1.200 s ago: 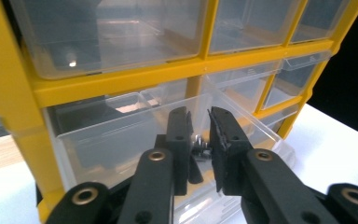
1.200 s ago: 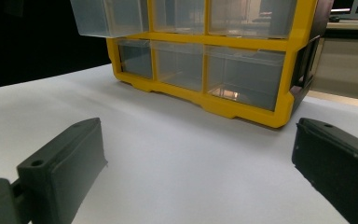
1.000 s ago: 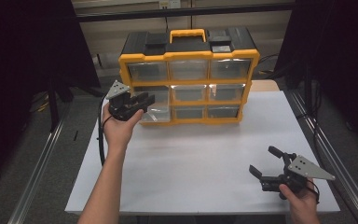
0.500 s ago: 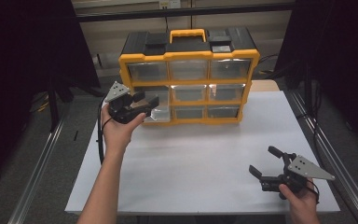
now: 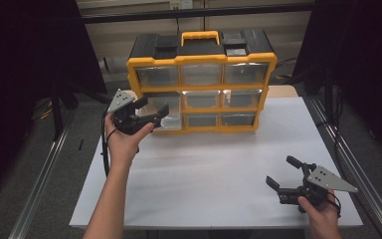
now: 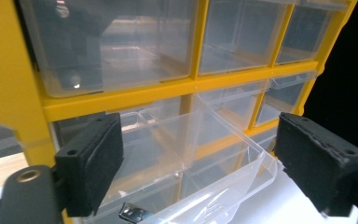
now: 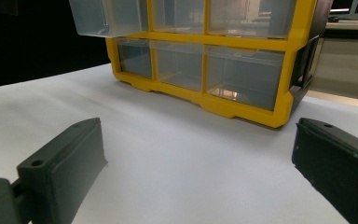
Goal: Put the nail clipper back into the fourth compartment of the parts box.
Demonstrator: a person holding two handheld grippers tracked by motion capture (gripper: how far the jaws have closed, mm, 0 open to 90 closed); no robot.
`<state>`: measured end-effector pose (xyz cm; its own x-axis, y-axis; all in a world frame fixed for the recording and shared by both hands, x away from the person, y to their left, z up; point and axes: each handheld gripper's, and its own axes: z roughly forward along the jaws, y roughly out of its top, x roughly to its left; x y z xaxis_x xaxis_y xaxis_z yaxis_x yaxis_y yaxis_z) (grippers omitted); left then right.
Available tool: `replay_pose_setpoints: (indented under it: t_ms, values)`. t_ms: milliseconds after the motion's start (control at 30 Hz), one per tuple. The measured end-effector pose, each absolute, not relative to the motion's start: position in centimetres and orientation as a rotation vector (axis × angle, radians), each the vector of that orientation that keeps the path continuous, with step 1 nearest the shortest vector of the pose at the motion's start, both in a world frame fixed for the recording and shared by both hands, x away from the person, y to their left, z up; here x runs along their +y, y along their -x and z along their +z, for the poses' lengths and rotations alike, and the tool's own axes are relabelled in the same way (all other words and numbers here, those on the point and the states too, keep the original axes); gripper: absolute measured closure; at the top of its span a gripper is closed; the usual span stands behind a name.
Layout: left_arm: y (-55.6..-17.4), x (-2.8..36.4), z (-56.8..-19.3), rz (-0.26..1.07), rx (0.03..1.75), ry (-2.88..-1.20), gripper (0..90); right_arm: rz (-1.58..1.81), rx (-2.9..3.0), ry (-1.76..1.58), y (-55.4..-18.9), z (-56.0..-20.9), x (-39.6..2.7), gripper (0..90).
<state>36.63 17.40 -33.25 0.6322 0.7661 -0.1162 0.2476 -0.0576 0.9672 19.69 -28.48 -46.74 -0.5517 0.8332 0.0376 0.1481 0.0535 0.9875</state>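
Because the clear drawer point(image 5: 165, 115) stands pulled out at the middle-left of the yellow organizer point(image 5: 201, 82), the left gripper point(image 5: 149, 110) hovers level before it, its jaws just opening with the drawer between them, unpressed; the right gripper point(image 5: 284, 174) rests lower right, jaws apart

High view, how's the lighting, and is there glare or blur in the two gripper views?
High view: the white table is brightly lit, its surroundings near black. Left gripper view: the pulled-out clear drawer catches soft reflections, and the close jaws look slightly soft. Right gripper view: a warm glint sits in the organizer's bottom drawer, and the near jaws are blurred.
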Motion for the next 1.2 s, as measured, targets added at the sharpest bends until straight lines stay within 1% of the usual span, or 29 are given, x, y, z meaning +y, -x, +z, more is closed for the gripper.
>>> replay_pose_setpoints:
  t_ms: [167,567,733,933,1200]
  values:
    - [-36.4,17.8,-33.4,0.526,0.838,-1.617,9.9,1.546,1.753,-0.99,-19.7,-46.7,-28.4,1.9]
    - [-35.5,18.9,-34.0,0.502,0.812,-1.595,2.5,1.545,1.754,-0.989,-19.5,-46.7,-28.6,1.9]
    - [-35.0,19.4,-34.2,0.488,0.802,-1.607,2.3,1.54,1.754,-0.988,-19.4,-46.7,-28.6,1.9]
    - [-34.1,19.9,-34.7,0.518,0.794,-1.597,2.5,1.54,1.754,-0.988,-19.4,-46.7,-28.7,1.9]
    - [-32.6,21.1,-35.8,0.509,0.778,-1.586,3.6,1.542,1.756,-0.998,-19.3,-46.7,-28.8,1.9]
